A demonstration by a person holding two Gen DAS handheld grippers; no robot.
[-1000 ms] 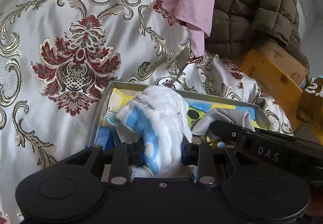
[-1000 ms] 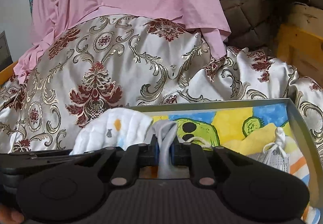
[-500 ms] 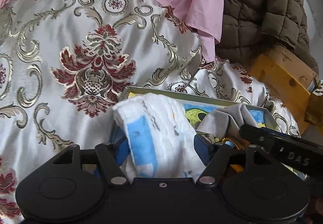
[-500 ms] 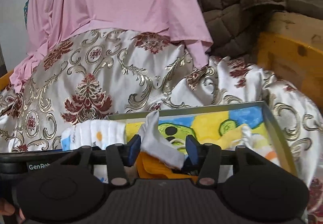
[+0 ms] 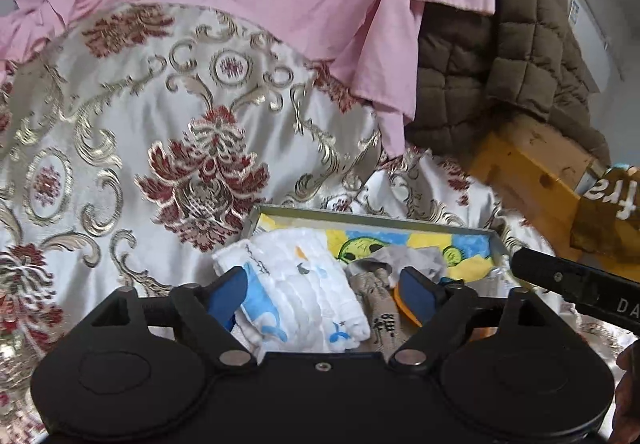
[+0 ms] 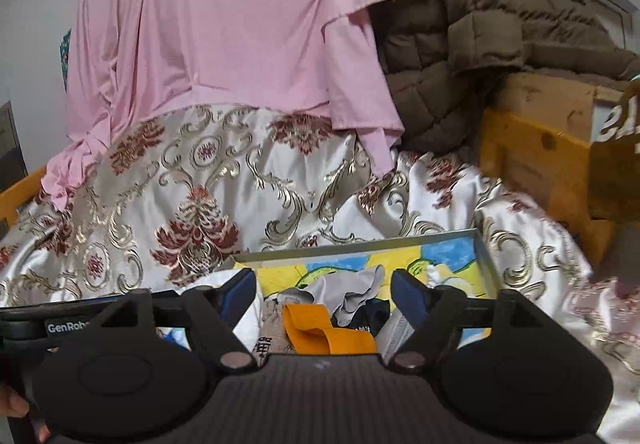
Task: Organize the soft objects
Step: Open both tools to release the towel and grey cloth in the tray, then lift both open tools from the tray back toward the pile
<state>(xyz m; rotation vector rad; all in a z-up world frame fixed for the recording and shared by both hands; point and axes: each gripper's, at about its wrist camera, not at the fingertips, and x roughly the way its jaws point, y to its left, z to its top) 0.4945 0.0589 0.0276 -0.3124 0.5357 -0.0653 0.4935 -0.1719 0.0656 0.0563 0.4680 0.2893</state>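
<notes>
White cloth (image 5: 304, 292) lies in tray (image 5: 376, 218), between left gripper (image 5: 326, 294) fingers, just opened, released. Grey cloth (image 6: 352, 294) just ahead of right gripper (image 6: 324, 294), likewise spread, empty.

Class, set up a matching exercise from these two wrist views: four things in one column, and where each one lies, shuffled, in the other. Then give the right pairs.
Things
1. white padded cloth
2. orange strap
3. pink garment
4. brown quilted jacket

Places
A. heaped on the wooden frame, far right
B. draped over the top of the patterned bedspread
C. in the tray, left end
D. in the tray, near its middle

Pairs: 1-C, 2-D, 3-B, 4-A
</notes>
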